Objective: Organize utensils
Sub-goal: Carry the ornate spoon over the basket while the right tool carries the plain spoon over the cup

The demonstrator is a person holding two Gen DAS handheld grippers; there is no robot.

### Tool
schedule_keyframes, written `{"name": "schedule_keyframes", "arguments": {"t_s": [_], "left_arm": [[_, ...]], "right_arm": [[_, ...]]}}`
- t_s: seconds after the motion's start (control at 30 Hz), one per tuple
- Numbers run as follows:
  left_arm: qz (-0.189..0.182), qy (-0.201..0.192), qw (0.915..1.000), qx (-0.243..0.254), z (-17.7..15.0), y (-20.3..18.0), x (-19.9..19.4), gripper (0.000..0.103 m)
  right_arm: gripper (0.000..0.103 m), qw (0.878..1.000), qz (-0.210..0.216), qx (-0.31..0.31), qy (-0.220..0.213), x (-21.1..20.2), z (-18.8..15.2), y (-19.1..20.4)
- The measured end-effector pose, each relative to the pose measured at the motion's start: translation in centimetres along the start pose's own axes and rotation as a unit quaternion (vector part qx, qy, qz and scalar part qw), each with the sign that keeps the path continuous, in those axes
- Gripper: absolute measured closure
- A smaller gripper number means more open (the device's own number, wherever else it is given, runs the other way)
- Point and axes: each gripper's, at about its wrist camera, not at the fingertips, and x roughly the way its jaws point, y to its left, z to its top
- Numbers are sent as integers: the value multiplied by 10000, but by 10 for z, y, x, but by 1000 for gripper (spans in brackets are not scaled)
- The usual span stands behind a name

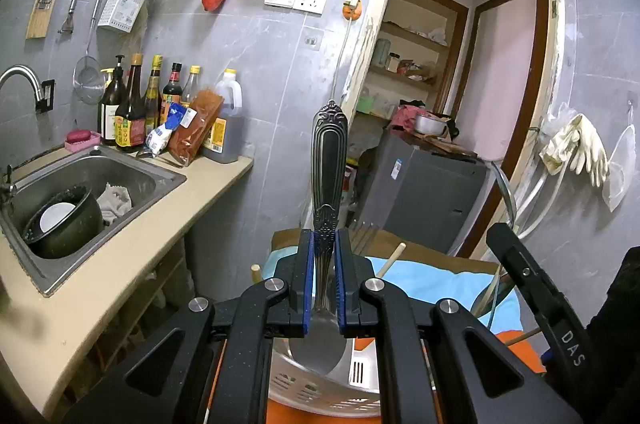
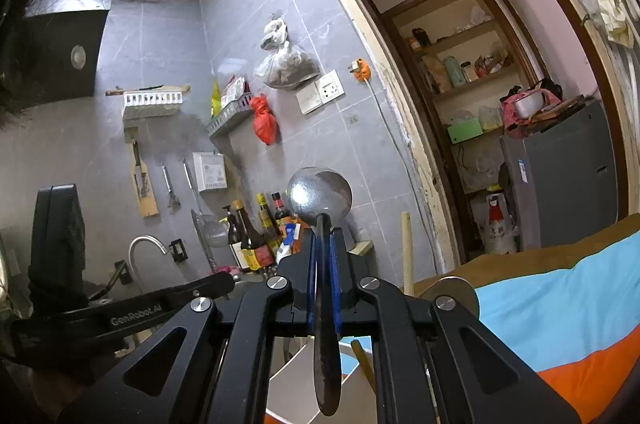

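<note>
While clamped, patterned spoon [image 1: 329, 164] handle juts beyond left claw [image 1: 324, 244], upright

The left hand-held gripper [image 1: 324, 244] was clamped on the neck of an ornate silver metal spoon [image 1: 329, 160], handle pointing up, bowl down over a white slotted plastic basket [image 1: 320, 394]. To the left, a beige bench [image 1: 120, 264] carried a steel sink [image 1: 132, 180] holding a dark pot [image 1: 68, 224].

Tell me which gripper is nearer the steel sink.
Left. The left gripper, shut on an ornate-handled spoon, is beside the steel sink; the right gripper, shut on a second spoon, is beyond the left one, farther away.
</note>
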Motion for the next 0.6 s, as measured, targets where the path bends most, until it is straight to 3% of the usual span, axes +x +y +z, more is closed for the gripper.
{"name": "schedule_keyframes", "arguments": {"t_s": [0.6], "left_arm": [[20, 314, 9995, 34, -9, -4, 5, 96]], "right_arm": [[94, 9999, -47, -5, 132, -4, 0, 2]]}}
